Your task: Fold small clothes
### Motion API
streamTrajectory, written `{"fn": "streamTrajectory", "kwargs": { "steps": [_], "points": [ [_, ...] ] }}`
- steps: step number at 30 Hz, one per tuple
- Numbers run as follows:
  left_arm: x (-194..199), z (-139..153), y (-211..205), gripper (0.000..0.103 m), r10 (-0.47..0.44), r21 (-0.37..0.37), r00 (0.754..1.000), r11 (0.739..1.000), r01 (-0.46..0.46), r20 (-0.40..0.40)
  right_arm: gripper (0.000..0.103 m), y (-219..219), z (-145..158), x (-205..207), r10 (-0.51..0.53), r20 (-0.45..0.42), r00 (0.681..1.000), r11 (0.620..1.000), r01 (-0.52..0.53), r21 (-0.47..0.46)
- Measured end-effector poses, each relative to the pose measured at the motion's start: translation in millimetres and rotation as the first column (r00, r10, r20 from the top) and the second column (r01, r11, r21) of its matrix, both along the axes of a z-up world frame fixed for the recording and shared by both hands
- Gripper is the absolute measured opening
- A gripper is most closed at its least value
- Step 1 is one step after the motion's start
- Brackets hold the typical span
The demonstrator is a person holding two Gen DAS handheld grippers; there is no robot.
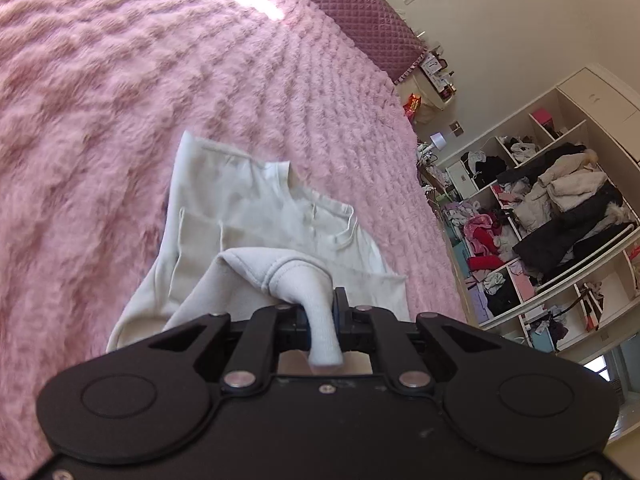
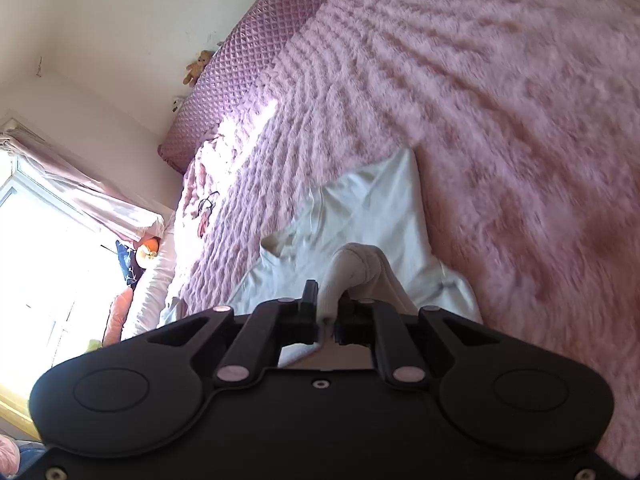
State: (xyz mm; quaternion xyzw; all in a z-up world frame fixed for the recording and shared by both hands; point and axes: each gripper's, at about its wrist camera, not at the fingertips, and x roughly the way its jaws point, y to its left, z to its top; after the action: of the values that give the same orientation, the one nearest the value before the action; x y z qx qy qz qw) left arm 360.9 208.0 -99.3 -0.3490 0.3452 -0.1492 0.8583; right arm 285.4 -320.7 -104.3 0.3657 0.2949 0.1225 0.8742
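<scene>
2 views, 1 garment: a small white top pinched by both grippers over a pink fluffy bed.
Left wrist view, left hand-held gripper (image 1: 322, 312): closed on a ribbed cuff of the white top (image 1: 256, 216), which bunches between its jaws.
Left wrist view, garment: the rest lies spread on the pink plush blanket (image 1: 100, 100), neckline toward the quilted purple headboard (image 1: 352, 12).
Left wrist view, surroundings: open shelving (image 1: 552, 216) stuffed with coats and clothes stands past the bed's edge.
Right wrist view, right hand-held gripper (image 2: 328, 308): clamped on another ribbed cuff of the same top (image 2: 372, 208).
Right wrist view, garment: the body fans out on the blanket (image 2: 520, 120) beyond the jaws.
Right wrist view, surroundings: bright window with pink curtain (image 2: 80, 184), teddy bear (image 2: 198, 66) beside the headboard (image 2: 240, 64).
</scene>
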Motion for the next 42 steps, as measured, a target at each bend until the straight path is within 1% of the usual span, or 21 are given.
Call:
{"fn": "streamTrajectory", "kwargs": {
  "steps": [2,3,4,5,6,8,11,14,18,21,23,26,27,29,30,31,32,33,34,39,42],
  "points": [
    [50.5,8.2,-2.2,0.01,0.013,0.055,1.0,0.998,-0.015,0.028,0.011,4.2,6.7,56.3,-0.023,0.023,0.999,1.0,0.023,0.001],
    [74.7,7.6,-3.1,0.028,0.034,0.092,0.999,0.995,-0.036,0.026,0.011,6.2,5.5,79.2,-0.054,0.026,0.998,0.999,0.054,-0.002],
    [93.5,3.1,-1.9,0.064,0.064,0.113,0.998,0.992,-0.064,0.004,0.029,7.8,2.4,96.7,-0.079,0.021,0.997,0.997,0.079,-0.007],
    [104.8,-3.6,-1.1,0.075,0.101,0.126,0.995,0.987,-0.098,-0.02,0.046,10.3,-3.3,119.3,-0.103,-0.016,0.994,0.994,0.103,-0.041],
    [110.6,-10.2,-0.3,0.073,0.133,0.136,0.991,0.982,-0.128,-0.032,0.064,11.8,-6.3,129.5,-0.138,-0.043,0.99,0.987,0.133,-0.089],
    [110.9,-28.2,1.2,0.073,0.161,0.116,0.985,0.981,-0.152,-0.065,0.064,7.0,-13.9,130.1,-0.214,-0.049,0.976,0.97,0.206,-0.132],
    [80.3,-51.5,6.4,0.073,0.179,0.122,0.979,0.978,-0.167,-0.1,0.064,2.8,-28.2,105.0,-0.126,-0.044,0.991,0.991,0.124,-0.042],
    [31.7,-74.2,17.5,0.073,0.231,0.134,0.965,0.968,-0.214,-0.127,0.064,0.5,-38.9,53.1,-0.076,-0.036,0.996,0.995,0.073,-0.061],
    [-26.0,-114.0,37.5,0.073,0.326,0.007,0.919,0.943,-0.333,-0.223,0.064,-12.1,-71.4,-11.3,-0.089,-0.108,0.99,0.996,0.088,-0.011],
    [-28.4,-134.9,44.1,0.073,0.336,-0.082,0.895,0.924,-0.374,-0.292,0.064,-13.9,-95.4,-33.9,-0.11,-0.178,0.978,0.992,0.119,0.044],
    [-25.4,-139.9,42.4,0.073,0.357,-0.1,0.88,0.909,-0.404,-0.313,0.064,-11.1,-107.7,-39.3,-0.13,-0.218,0.967,0.986,0.15,0.078],
    [-14.1,-138.4,34.3,0.073,0.34,-0.117,0.89,0.914,-0.389,-0.305,0.064,-5.8,-113.2,-37.3,-0.151,-0.209,0.966,0.978,0.177,0.113],
    [-9.3,-138.8,31.6,0.071,0.338,-0.115,0.889,0.915,-0.387,-0.308,0.064,-4.7,-114.5,-34.3,-0.166,-0.204,0.965,0.974,0.192,0.118],
    [-2.4,-140.1,26.8,0.049,0.337,-0.127,0.889,0.912,-0.39,-0.31,0.064,-4.8,-116.8,-26.2,-0.209,-0.202,0.957,0.962,0.239,0.136],
    [2.2,-142.7,24.7,0.017,0.325,-0.14,0.891,0.913,-0.383,-0.317,0.064,-5.2,-118.3,-22.3,-0.22,-0.202,0.954,0.955,0.252,0.154],
    [8.1,-143.6,20.3,0.003,0.315,-0.152,0.89,0.913,-0.379,-0.329,0.063,-5.5,-120.0,-16.5,-0.227,-0.205,0.952,0.95,0.263,0.169],
    [9.9,-143.7,18.6,0.003,0.329,-0.152,0.885,0.906,-0.394,-0.331,0.057,-5.5,-120.2,-12.1,-0.249,-0.219,0.943,0.941,0.289,0.175],
    [10.3,-142.1,17.4,0.003,0.339,-0.151,0.882,0.903,-0.403,-0.326,0.028,-5.7,-119.4,-8.8,-0.255,-0.22,0.942,0.939,0.295,0.178],
    [11.9,-138.4,17.3,0.003,0.343,-0.156,0.885,0.901,-0.405,-0.315,0.005,-6.0,-116.2,-4.3,-0.261,-0.224,0.939,0.94,0.3,0.164],
    [1.9,-99.8,11.5,0.002,0.345,-0.193,0.917,0.904,-0.382,-0.201,0.004,-7.5,-77.5,-10.7,-0.275,-0.145,0.95,0.941,0.297,0.159],
    [-27.6,-87.9,9.0,0.002,0.339,-0.205,0.923,0.905,-0.373,-0.184,0.004,-8.0,-57.6,-37.1,-0.253,-0.086,0.964,0.952,0.264,0.156]
  ]
}}
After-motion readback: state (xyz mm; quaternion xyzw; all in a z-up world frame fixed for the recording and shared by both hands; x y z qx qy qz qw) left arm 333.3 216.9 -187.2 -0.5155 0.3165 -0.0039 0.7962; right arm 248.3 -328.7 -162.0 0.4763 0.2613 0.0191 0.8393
